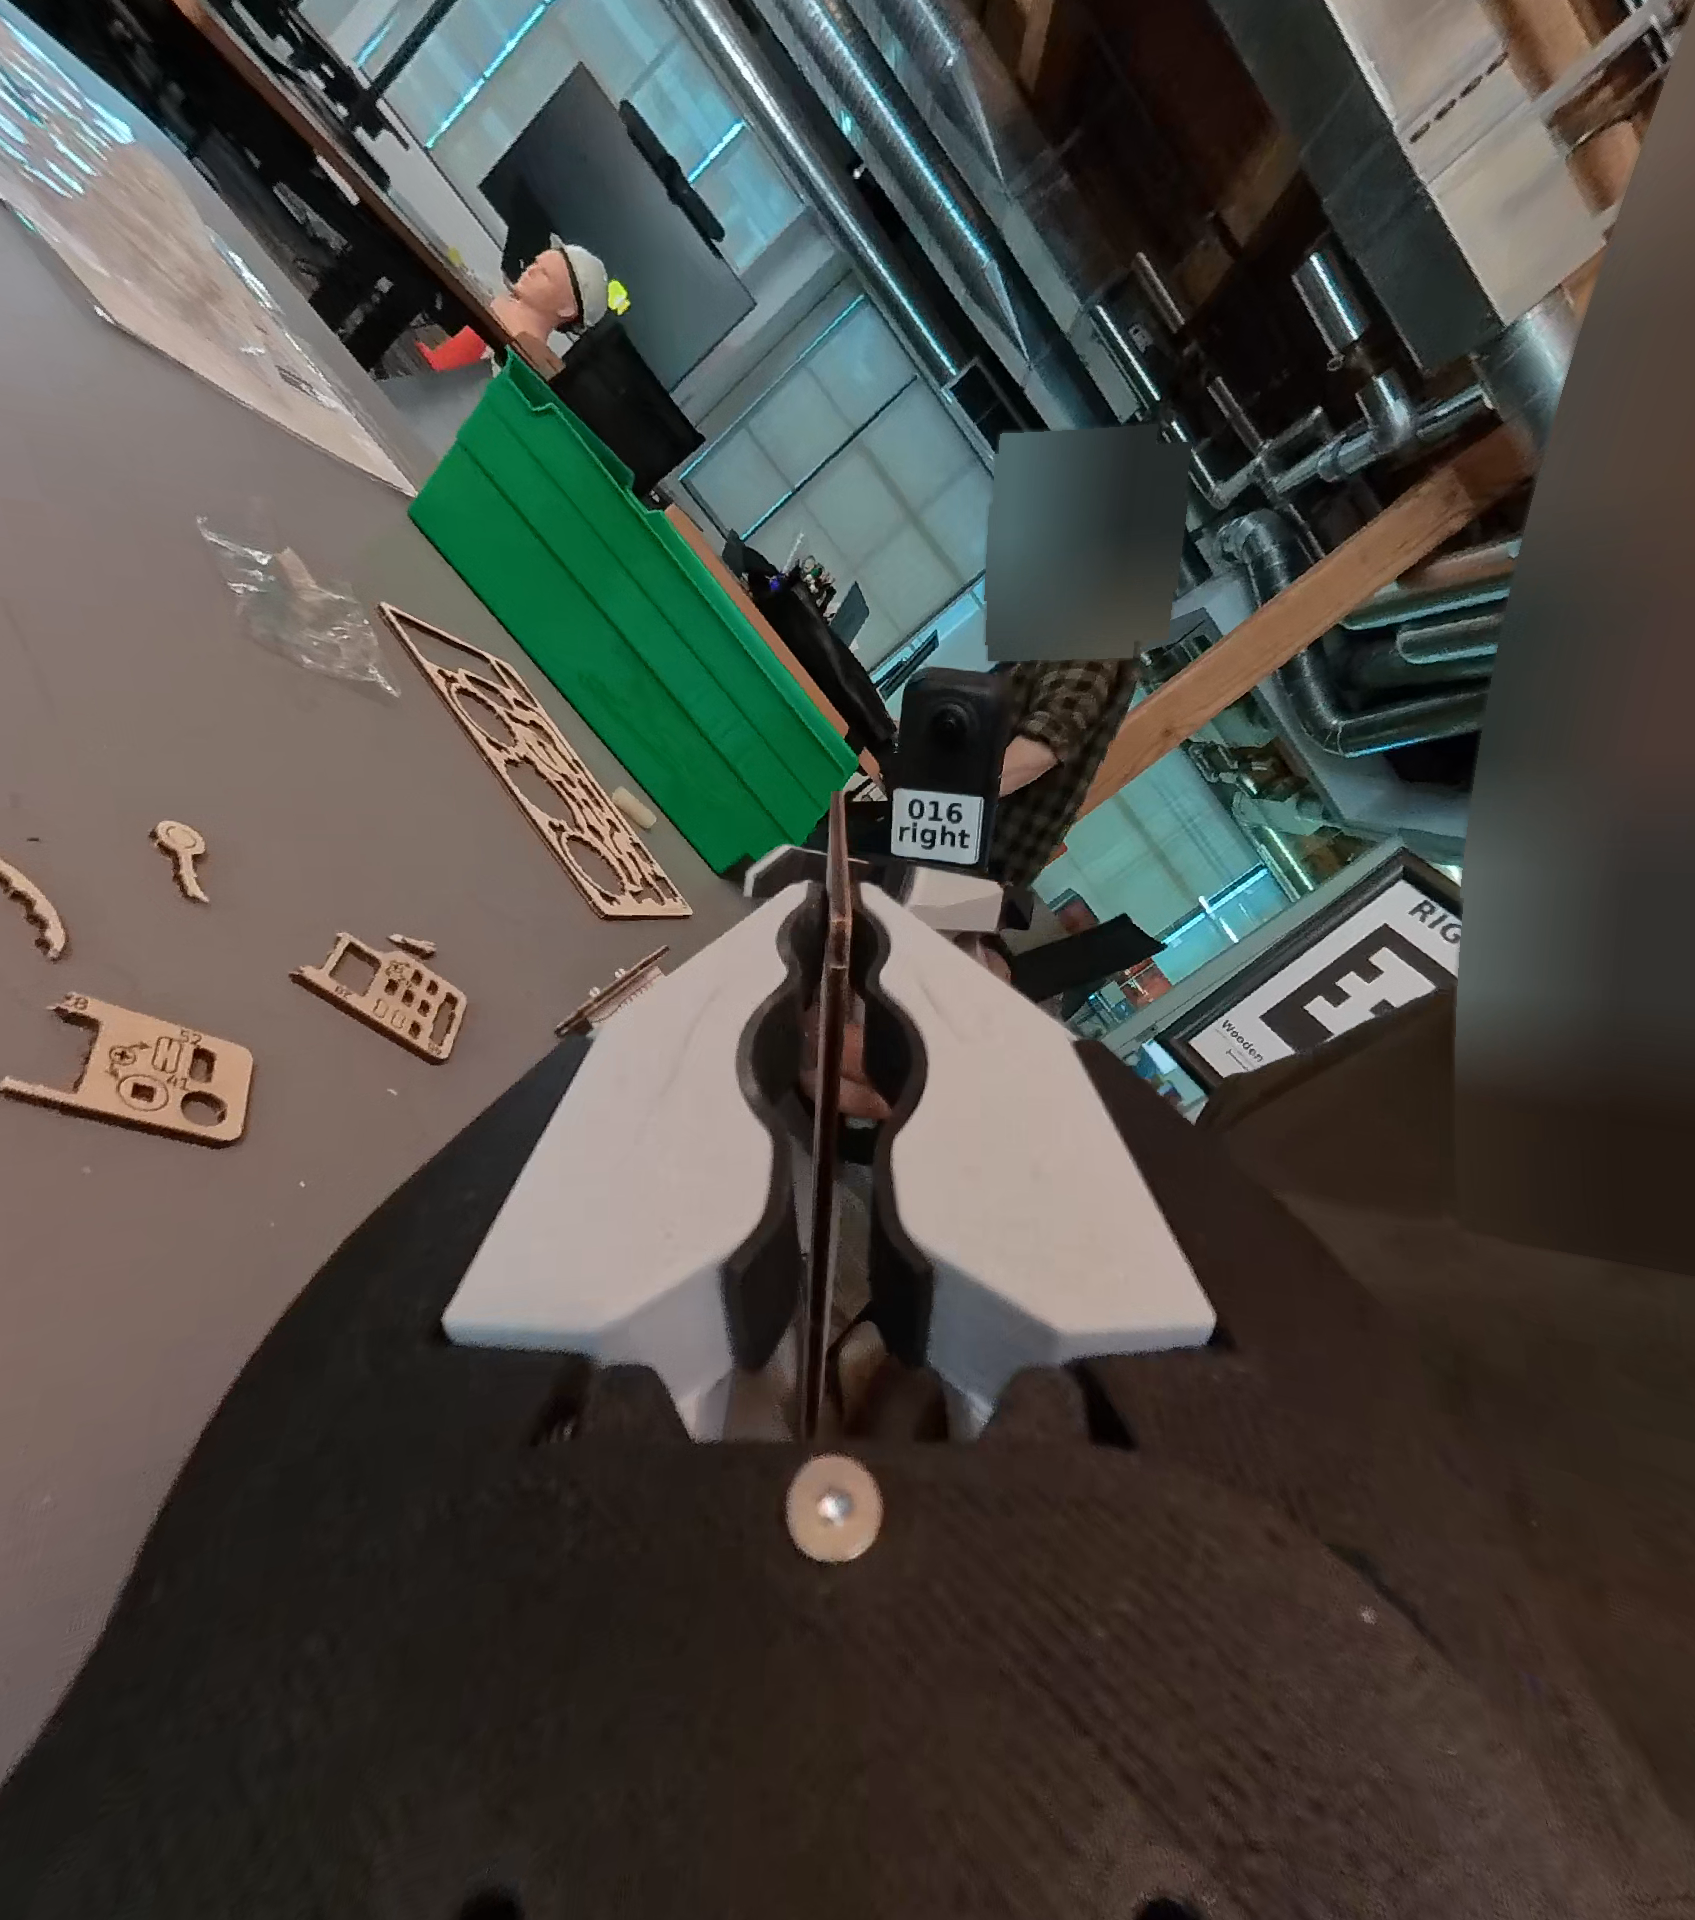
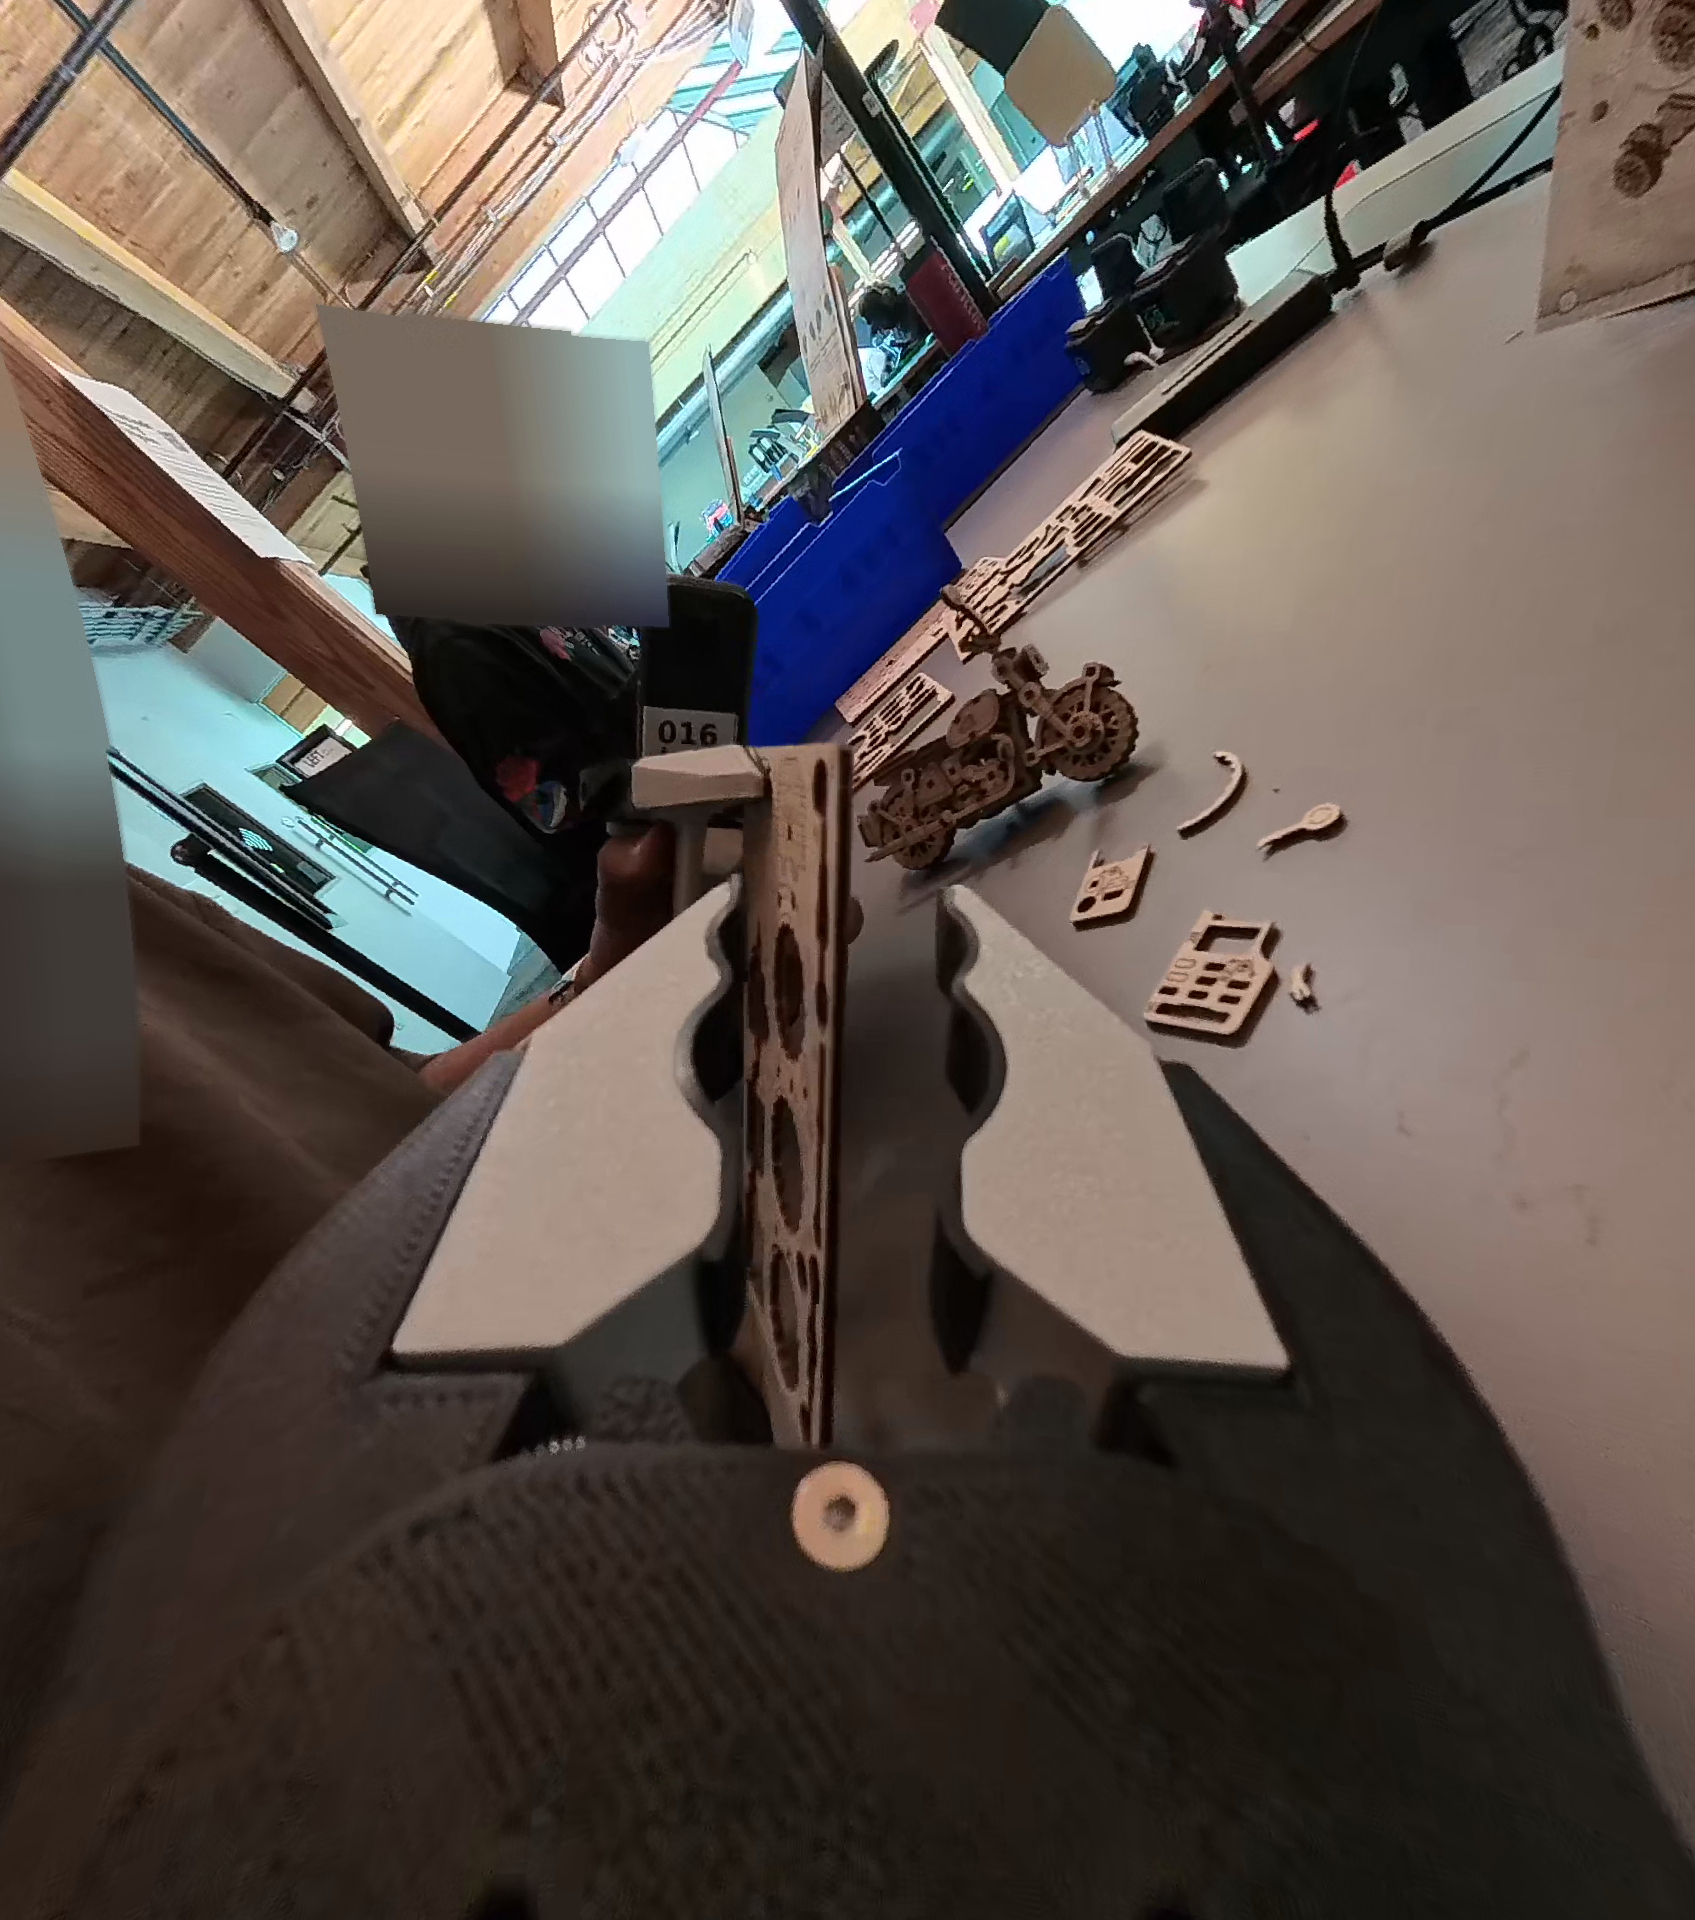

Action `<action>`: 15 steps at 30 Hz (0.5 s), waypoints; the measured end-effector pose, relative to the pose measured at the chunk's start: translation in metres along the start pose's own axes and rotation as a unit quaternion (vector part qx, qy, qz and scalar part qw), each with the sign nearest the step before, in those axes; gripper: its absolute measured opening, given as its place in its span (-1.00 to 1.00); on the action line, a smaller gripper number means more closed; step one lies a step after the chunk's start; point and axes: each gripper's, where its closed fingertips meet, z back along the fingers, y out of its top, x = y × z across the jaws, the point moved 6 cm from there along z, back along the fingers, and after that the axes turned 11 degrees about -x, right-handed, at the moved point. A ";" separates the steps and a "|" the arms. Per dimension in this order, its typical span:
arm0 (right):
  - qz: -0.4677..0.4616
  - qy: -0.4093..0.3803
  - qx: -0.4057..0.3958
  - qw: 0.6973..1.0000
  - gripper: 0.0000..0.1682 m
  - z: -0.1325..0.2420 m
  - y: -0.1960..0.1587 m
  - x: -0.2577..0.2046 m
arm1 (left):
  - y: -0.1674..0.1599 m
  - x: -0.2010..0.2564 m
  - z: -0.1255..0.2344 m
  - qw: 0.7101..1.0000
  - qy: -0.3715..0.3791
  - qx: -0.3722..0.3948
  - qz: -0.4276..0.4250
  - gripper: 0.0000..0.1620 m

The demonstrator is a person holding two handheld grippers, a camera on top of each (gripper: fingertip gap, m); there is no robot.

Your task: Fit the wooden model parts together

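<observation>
A: Where's the sheet?

B: My left gripper pinches the thin wooden sheet edge-on; right gripper gapes wide round it. Motorcycle model at 1 o'clock.

A: Handling?

B: Light, stiff, prob. snaps easily; grip solid border, not cutouts.

Each handheld gripper, the left gripper and the right gripper, has a ribbed black printed body, one silver washered screw at centre, and two pale grey wedge-shaped fingers with dark scalloped inner edges.
</observation>
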 end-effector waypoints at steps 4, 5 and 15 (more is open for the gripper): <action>0.005 -0.017 -0.003 1.000 -0.63 -0.001 0.001 0.003 | 0.000 -0.002 0.003 0.999 0.024 -0.010 -0.020 -1.00; 0.007 -0.022 -0.002 1.000 -0.64 -0.001 0.001 0.004 | 0.000 -0.003 0.005 0.999 0.034 -0.010 -0.026 -1.00; 0.005 -0.019 0.008 1.000 -0.67 -0.001 0.006 0.006 | 0.004 -0.006 0.018 0.999 0.046 0.014 -0.019 -1.00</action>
